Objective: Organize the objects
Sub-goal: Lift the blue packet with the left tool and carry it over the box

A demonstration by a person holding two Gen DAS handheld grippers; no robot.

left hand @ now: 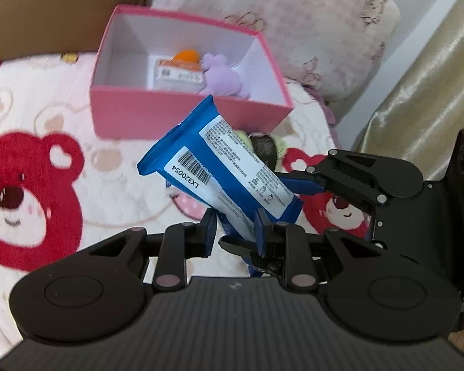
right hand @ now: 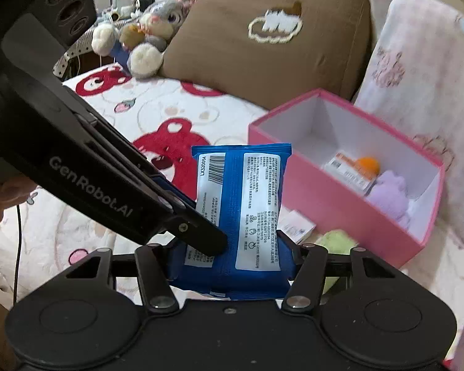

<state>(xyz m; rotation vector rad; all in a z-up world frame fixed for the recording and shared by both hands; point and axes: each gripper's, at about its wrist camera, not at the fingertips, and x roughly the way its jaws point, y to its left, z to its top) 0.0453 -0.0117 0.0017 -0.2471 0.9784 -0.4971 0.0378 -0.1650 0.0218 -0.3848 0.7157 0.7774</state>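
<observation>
The blue wipes packet (right hand: 241, 213) carries a white label with a barcode and the code "LX320054" printed beside it (legible in both wrist views). Its larger white panel holds dense small print, too fine to read. The left gripper (right hand: 210, 241) bears the brand "GenRobot.AI" in grey along its black side. The small orange-and-white box (right hand: 348, 171) in the pink box (right hand: 334, 213) shows a barcode, unreadable.

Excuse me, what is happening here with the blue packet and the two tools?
A person holds tongs in each hand, and both grip one blue packet above the bed. The left tongs pinch its lower end; the right tongs clamp it across its width. The open pink box sits just beyond, already holding a small carton and a purple toy.
</observation>
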